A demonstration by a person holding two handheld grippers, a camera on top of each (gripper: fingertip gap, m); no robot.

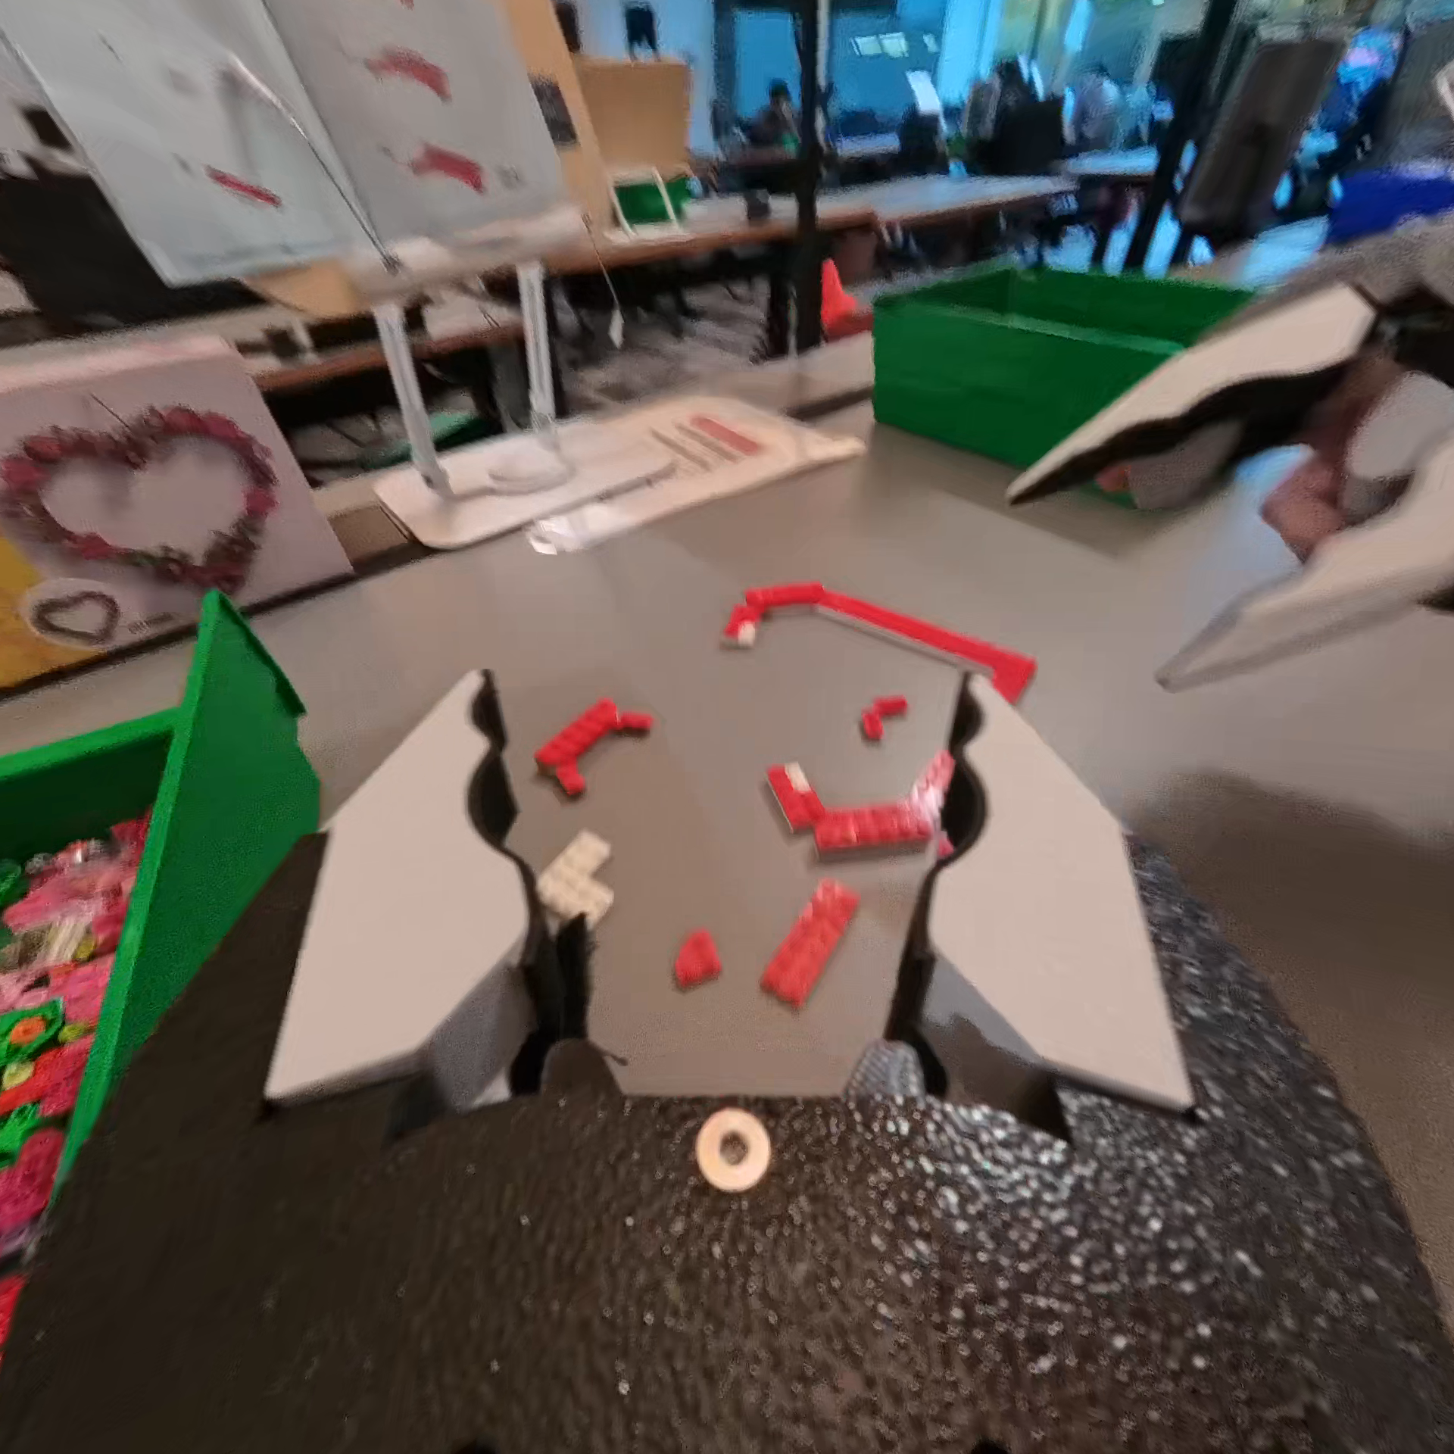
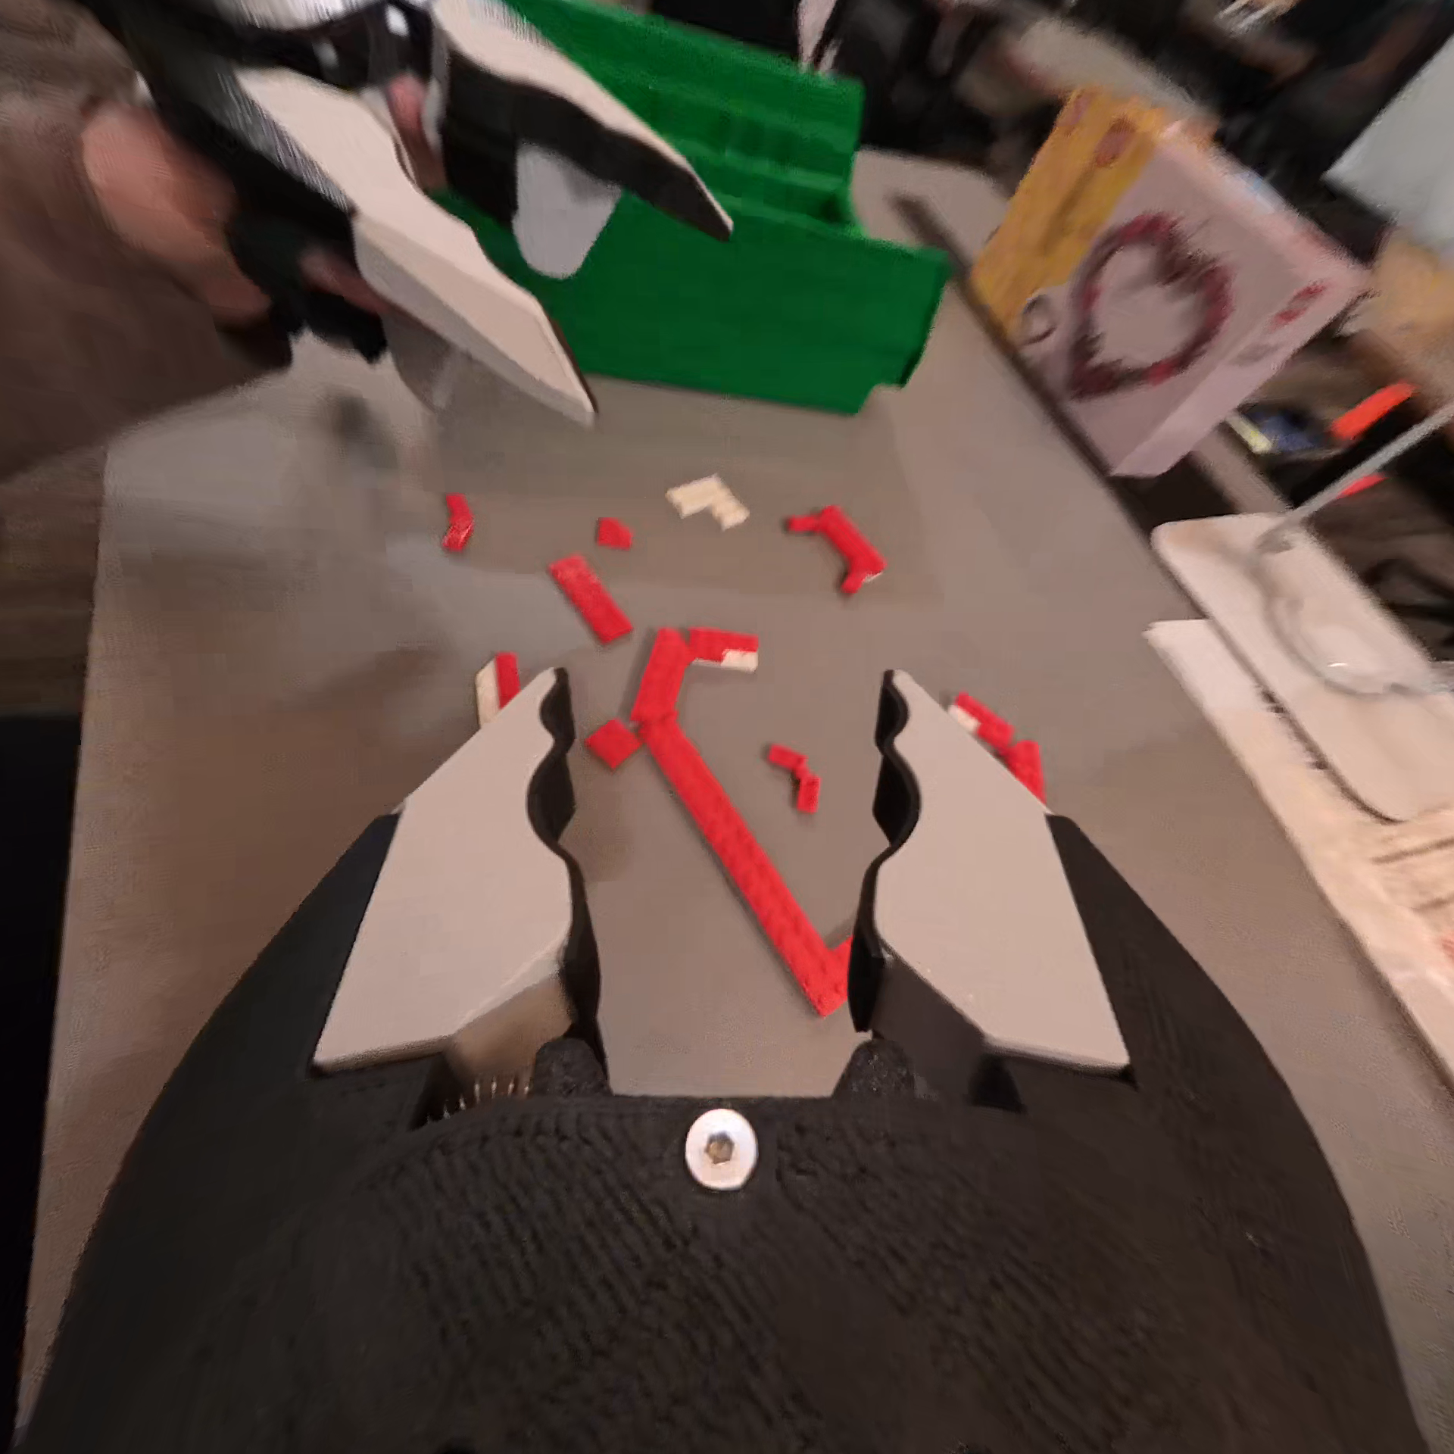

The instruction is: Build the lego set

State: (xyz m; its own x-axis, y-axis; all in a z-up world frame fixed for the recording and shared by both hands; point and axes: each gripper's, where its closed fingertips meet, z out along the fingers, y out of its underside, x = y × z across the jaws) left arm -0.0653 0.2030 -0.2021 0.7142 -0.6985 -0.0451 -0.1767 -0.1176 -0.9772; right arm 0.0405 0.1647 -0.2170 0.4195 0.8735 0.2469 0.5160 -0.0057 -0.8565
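Note:
Loose red Lego parts lie on the grey table [image 1: 1101, 787]. A long red strip assembly [image 1: 905, 629] lies farthest, also between my right fingers in the right wrist view [image 2: 732, 850]. Nearer lie a red bracket [image 1: 586, 739], a white plate [image 1: 578, 877], a red plate [image 1: 810, 940], a small red wedge [image 1: 696, 956] and a red L-shaped assembly [image 1: 858, 814]. My left gripper [image 1: 728, 684] is open and empty above them. My right gripper [image 2: 724, 677] is open and empty over the long strip; it also shows at the right of the left wrist view [image 1: 1086, 588].
A green bin [image 1: 228, 747] holding bagged pieces stands at the left. A second green bin [image 1: 1023, 370] stands at the back right. The set's box [image 1: 142, 488], a booklet on a clear stand [image 1: 315, 118] and paper sheets [image 1: 629, 464] line the far edge. It is some 12 cm from my left tips to the red plate [image 1: 810, 940]. My right wrist view [image 2: 588, 591] looks at it from another angle. The red bracket [image 1: 586, 739] lies around 15 cm away from my left fingertips. My right wrist view [image 2: 840, 542] looks at it from another angle.

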